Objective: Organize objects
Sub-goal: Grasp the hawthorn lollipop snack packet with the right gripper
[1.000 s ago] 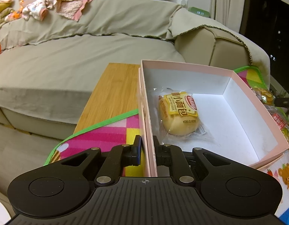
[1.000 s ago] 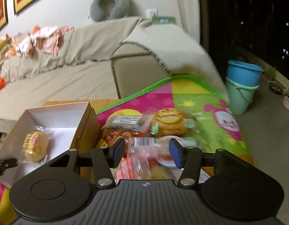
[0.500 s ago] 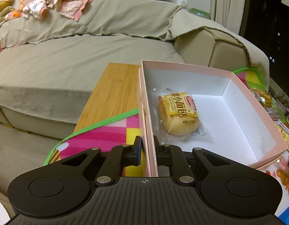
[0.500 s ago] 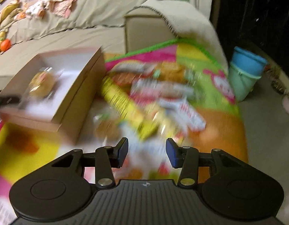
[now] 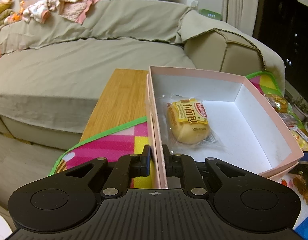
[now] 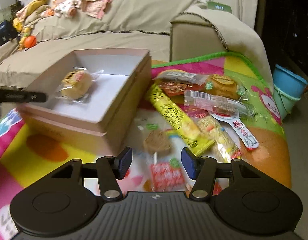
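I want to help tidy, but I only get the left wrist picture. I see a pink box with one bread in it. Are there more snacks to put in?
Observer: Yes, a pile of snacks lies on the colourful mat beside the pink box.
Operator: Is the other gripper holding one?
Observer: No. The right gripper is empty, its jaws opening above a red lollipop.
Operator: What is the biggest snack?
Observer: A long yellow packet, lying slantwise next to the box.
Operator: Anything past the mat?
Observer: Two stacked blue buckets on the floor.
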Action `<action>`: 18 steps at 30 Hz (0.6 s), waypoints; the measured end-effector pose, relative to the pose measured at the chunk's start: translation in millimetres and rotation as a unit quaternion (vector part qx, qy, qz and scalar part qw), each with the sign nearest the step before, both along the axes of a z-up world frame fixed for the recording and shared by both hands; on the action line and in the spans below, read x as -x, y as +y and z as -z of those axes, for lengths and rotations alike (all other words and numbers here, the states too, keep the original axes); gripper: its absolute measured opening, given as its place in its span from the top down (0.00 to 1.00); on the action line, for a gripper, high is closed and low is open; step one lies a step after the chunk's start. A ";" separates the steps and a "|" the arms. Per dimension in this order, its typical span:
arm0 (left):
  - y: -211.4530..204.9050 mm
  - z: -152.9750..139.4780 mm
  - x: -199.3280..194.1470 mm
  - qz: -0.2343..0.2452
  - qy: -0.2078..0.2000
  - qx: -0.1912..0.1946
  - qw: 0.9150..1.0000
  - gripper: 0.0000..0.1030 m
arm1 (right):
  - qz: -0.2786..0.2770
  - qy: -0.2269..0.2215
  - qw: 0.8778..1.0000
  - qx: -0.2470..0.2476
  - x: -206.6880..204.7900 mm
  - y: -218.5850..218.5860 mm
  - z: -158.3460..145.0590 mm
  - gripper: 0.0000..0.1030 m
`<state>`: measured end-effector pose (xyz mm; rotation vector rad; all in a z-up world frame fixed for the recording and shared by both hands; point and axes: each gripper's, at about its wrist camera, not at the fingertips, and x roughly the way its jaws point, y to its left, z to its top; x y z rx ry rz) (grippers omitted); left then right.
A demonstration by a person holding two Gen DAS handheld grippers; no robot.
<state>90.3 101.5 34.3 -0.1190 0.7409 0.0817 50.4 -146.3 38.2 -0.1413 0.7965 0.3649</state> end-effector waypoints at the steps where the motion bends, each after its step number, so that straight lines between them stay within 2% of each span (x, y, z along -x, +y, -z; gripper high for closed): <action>1: 0.0 -0.1 0.2 0.001 0.000 -0.001 1.000 0.87 | 0.005 0.008 1.000 -0.001 -6.5 0.0 3.8 0.47; 3: 1.0 0.2 0.6 0.003 0.000 0.000 1.000 0.87 | 0.012 0.024 1.000 -0.007 -13.4 0.0 8.5 0.52; 5: 1.1 0.2 0.8 0.002 0.000 0.001 1.000 0.87 | 0.005 0.025 1.000 -0.005 -9.2 2.0 6.6 0.63; 13: 1.9 0.2 0.6 0.001 -0.001 0.003 1.000 0.87 | -0.004 0.016 1.000 -0.017 39.6 -7.4 -23.6 0.73; 14: 2.2 0.0 0.1 0.001 0.000 0.004 1.000 0.87 | -0.005 0.012 1.000 -0.019 44.3 -8.1 -29.7 0.87; 15: 2.3 -0.1 -0.2 0.001 0.000 0.005 1.000 0.87 | -0.006 0.007 1.000 -0.021 49.4 -8.5 -37.4 0.90; 18: 3.3 -0.2 0.2 0.002 -0.001 0.009 1.000 0.87 | -0.010 -0.016 0.999 -0.027 58.5 -6.7 -60.5 0.90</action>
